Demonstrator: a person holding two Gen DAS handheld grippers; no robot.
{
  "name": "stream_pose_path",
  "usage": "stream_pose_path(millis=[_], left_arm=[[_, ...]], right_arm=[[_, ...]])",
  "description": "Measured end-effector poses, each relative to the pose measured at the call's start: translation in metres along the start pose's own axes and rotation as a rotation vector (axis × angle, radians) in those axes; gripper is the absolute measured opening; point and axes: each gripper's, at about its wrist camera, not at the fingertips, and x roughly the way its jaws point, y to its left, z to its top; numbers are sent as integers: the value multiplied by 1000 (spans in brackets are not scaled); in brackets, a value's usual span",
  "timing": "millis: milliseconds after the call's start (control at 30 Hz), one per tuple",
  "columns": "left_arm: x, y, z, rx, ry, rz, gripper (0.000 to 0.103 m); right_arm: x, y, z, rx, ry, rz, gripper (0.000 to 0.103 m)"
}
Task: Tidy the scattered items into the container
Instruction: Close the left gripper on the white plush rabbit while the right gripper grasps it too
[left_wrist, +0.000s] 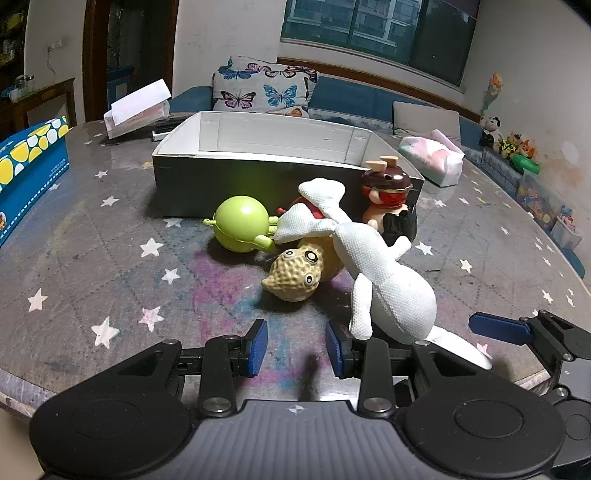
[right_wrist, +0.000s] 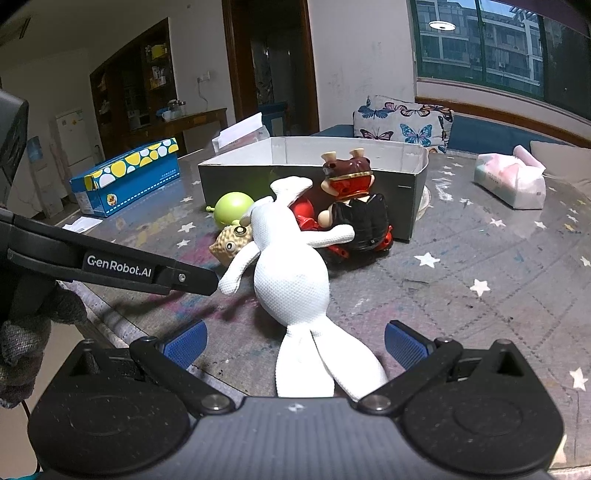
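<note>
The white plush toy (right_wrist: 291, 280) lies sprawled on the star-patterned surface (right_wrist: 480, 258) before the open box (right_wrist: 406, 184), partly covering a red toy (right_wrist: 304, 216), so its form is unclear. A green ball (left_wrist: 240, 223), a tan bumpy toy (left_wrist: 295, 271) and a doll (right_wrist: 351, 192) crowd beside it. The right gripper (right_wrist: 295, 347) has its fingers spread wide around the plush's legs, not pressing. The left gripper (left_wrist: 295, 347) fingers stand partly open, empty. Its arm reads "GenRobot.AI".
</note>
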Motion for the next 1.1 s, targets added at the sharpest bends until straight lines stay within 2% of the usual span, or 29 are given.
stream_pose_path(millis=[867, 1100], left_arm=[[5, 2, 10, 10, 6, -38, 37], [6, 0, 19, 11, 4, -84, 37]], right_arm=[[11, 1, 9, -10, 13, 19, 103], [14, -4, 16, -10, 8, 25, 97]])
